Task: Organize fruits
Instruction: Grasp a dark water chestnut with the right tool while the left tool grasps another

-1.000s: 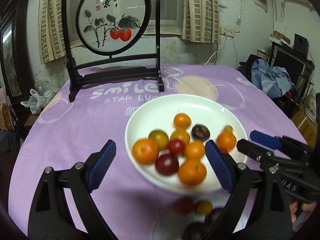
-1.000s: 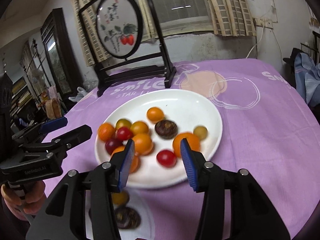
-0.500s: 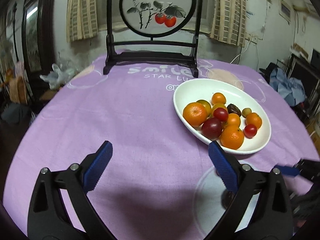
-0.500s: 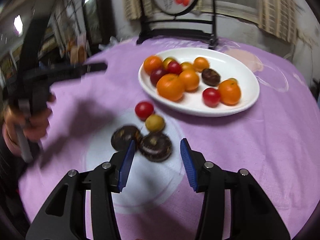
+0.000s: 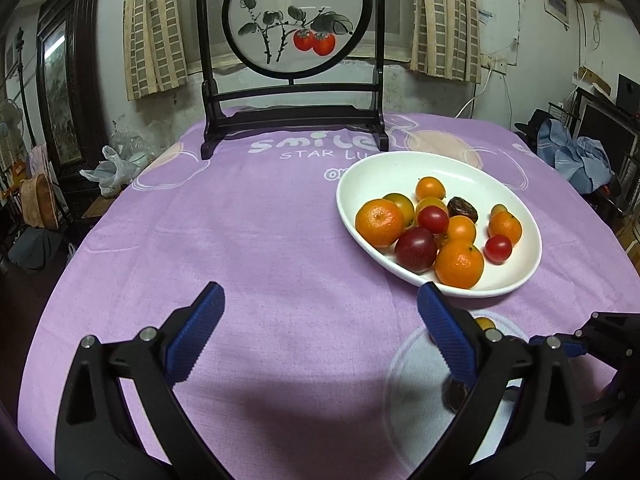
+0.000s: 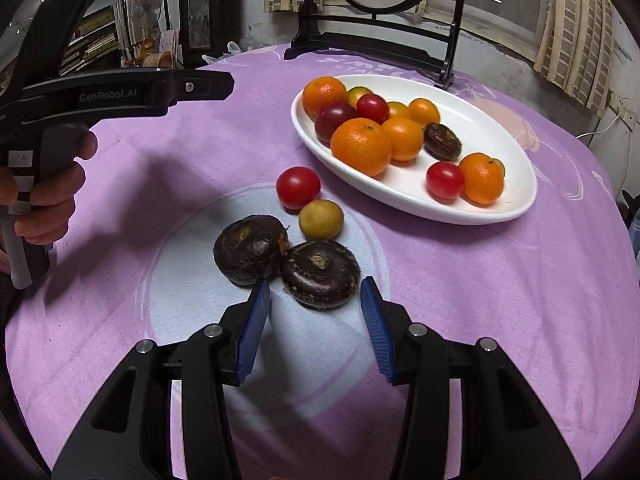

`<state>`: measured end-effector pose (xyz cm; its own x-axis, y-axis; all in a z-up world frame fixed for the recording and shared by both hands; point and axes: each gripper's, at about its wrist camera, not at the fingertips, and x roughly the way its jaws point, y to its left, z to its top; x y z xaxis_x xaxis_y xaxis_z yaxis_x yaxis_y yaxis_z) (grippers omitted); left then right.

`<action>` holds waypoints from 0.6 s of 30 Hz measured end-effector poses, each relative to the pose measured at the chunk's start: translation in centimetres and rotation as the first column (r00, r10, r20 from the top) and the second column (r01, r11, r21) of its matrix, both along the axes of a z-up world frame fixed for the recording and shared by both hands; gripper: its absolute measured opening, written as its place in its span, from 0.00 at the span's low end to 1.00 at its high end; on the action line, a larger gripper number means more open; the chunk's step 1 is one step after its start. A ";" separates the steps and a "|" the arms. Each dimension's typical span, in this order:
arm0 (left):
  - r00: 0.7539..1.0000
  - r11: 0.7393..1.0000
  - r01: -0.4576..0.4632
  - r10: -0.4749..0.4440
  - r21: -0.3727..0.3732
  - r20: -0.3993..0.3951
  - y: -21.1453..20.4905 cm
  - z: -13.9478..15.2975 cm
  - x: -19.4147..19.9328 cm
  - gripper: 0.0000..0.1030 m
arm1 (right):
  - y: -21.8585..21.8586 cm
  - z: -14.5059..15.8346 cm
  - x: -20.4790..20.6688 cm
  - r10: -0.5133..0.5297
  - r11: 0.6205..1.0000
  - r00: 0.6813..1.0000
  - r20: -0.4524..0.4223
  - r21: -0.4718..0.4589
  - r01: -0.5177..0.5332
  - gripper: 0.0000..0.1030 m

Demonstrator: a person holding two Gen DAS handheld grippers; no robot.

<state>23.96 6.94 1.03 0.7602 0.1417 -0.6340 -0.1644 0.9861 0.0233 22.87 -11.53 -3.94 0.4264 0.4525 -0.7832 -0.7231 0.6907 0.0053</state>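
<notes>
Right wrist view, dark glossy water chestnut (image 6: 319,274) (flattish), right tongs (image 6: 316,334) wide, left tongs (image 5: 318,337) wide

printed white on the purple tablecloth (image 5: 280,216), toward 12 o'clock: "smile", with "star lu" beneath, both cut off by the white plate (image 5: 400,168). brushed in black on the round painted screen (image 5: 298,20): chinese characters plus small red seals, too small to read. stamped on the left gripper (image 6: 120,96), at 10 o'clock: "genrobot.ai".
</notes>
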 end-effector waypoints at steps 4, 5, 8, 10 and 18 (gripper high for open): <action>1.000 1.000 0.001 -0.001 -0.006 -0.008 0.0 -0.1 0.2 0.96 | 0.5 -0.3 0.3 -0.002 1.000 1.000 0.014 -0.026 0.002 0.46; 1.000 1.000 0.002 -0.002 -0.008 -0.010 0.0 -0.1 0.2 0.96 | 0.6 -0.5 0.4 -0.004 1.000 1.000 0.010 -0.027 0.005 0.46; 1.000 1.000 0.003 -0.004 -0.013 -0.014 0.0 -0.2 0.3 0.96 | 0.8 -0.6 0.9 -0.008 1.000 1.000 0.002 -0.023 0.008 0.46; 1.000 1.000 0.003 -0.004 -0.012 -0.017 0.0 -0.2 0.3 0.96 | 0.8 -0.7 0.8 -0.011 1.000 1.000 0.000 -0.021 0.011 0.46; 1.000 1.000 0.001 -0.001 -0.013 -0.019 0.0 -0.3 0.3 0.96 | 0.9 -0.7 0.5 -0.014 1.000 1.000 0.017 -0.026 0.014 0.45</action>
